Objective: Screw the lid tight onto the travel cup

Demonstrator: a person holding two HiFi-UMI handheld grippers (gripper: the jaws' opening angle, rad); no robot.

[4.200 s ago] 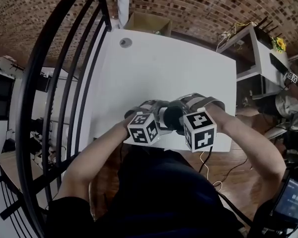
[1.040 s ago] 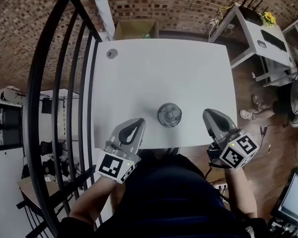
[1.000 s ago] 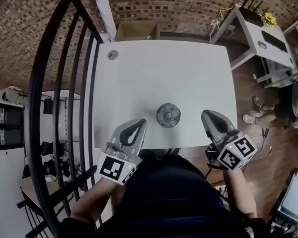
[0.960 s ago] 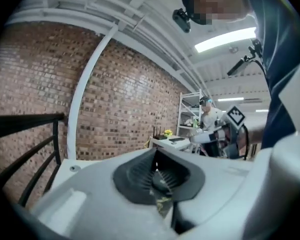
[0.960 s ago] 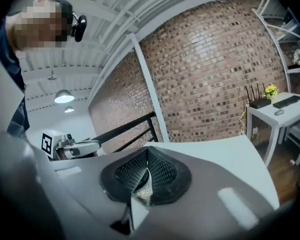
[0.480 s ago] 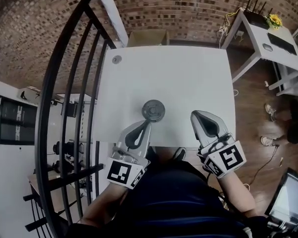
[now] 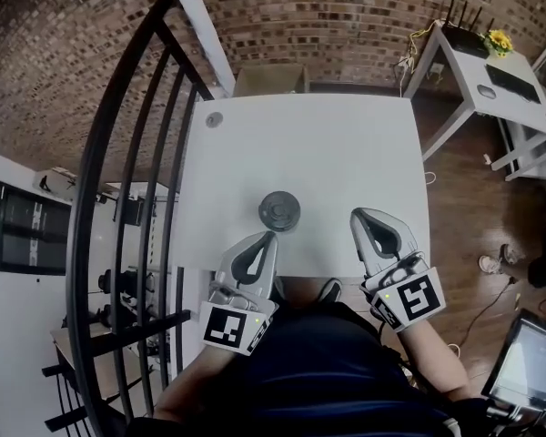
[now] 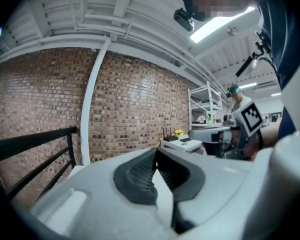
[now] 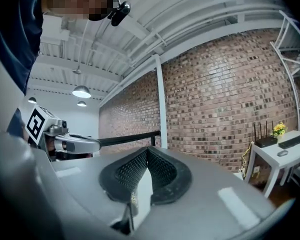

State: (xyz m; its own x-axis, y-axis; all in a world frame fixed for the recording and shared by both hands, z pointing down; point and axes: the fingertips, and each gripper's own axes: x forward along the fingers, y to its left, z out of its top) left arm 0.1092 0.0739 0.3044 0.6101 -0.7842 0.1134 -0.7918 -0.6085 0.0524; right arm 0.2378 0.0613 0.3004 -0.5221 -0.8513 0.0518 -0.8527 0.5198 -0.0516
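Both grippers sit low at the near edge of the white table [image 7: 346, 144], one on each side of the person's dark-clad torso. The forearms [image 7: 187, 381] enter from the bottom of the head view.

- The left gripper [image 7: 269, 238] has its marker cube [image 7: 229, 328] at the rear, nearest the body. Its nose points forward and slightly inward.
- The right gripper [image 7: 358, 216] is posed in mirror image, cube at the rear and nose forward and slightly inward, well apart from the left one.
- In both gripper views the noses are aimed level to upward, at the brick wall [image 8: 130, 104] and ceiling.
- In the left gripper view the ribbed pads [image 8: 137, 176] meet at the tips, with nothing between them. In the right gripper view the jaws are likewise clenched and empty.

The travel cup [image 7: 278, 211] stands upright on the table near its front edge with the lid [image 7: 278, 209] on. It is between the two grippers, just beside the left tip. I cannot tell from above whether they touch.
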